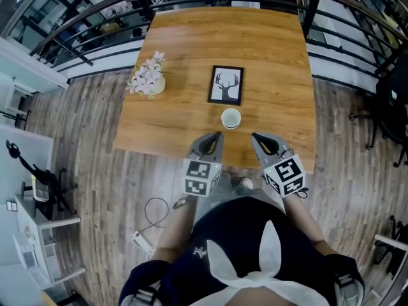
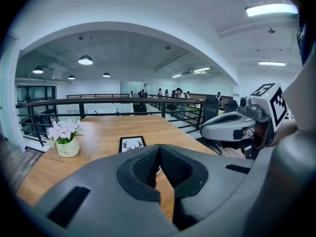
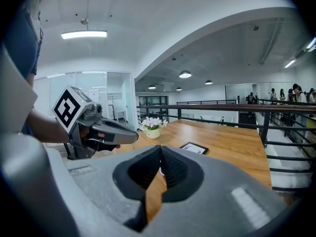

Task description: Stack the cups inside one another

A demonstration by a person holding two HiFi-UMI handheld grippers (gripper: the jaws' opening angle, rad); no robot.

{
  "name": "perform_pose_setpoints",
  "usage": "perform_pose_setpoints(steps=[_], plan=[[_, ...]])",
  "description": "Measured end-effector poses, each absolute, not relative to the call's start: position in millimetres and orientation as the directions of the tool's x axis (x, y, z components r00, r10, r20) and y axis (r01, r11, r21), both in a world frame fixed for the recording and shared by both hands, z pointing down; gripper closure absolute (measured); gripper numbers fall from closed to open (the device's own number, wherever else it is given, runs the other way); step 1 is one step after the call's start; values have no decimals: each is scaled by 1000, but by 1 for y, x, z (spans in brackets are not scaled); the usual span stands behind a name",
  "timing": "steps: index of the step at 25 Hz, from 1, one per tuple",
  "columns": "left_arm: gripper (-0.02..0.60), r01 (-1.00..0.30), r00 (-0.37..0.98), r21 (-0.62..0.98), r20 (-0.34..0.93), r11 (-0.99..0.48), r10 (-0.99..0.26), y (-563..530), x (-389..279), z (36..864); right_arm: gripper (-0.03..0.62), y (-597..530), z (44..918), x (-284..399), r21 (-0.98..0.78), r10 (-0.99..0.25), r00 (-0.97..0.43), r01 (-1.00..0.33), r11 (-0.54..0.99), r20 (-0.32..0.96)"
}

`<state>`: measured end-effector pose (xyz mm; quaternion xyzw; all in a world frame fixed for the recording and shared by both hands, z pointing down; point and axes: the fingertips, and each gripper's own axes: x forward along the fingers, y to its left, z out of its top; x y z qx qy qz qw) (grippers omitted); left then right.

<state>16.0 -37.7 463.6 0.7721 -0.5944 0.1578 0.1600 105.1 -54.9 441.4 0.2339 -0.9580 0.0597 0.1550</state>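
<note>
Both tongs are clenched on nothing: the left tongs (image 1: 215, 136) and right tongs (image 1: 255, 137) hover over the table's (image 1: 274, 62) near edge, near the lone white cup (image 1: 231, 118). It is possibly a nested stack; if so, stacking looks finished and nothing needs gripping next.

Wooden table (image 1: 274, 62) bears a flower pot (image 1: 148, 81), deer picture (image 1: 226, 85) and white cup (image 1: 231, 118).
</note>
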Motion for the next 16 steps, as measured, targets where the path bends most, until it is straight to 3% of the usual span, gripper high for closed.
perform_pose_setpoints(steps=[16], plan=[[565, -965, 261, 92, 444, -247, -857, -31, 7, 475, 597, -49, 451, 90, -27, -403, -840, -442, 897, 364]])
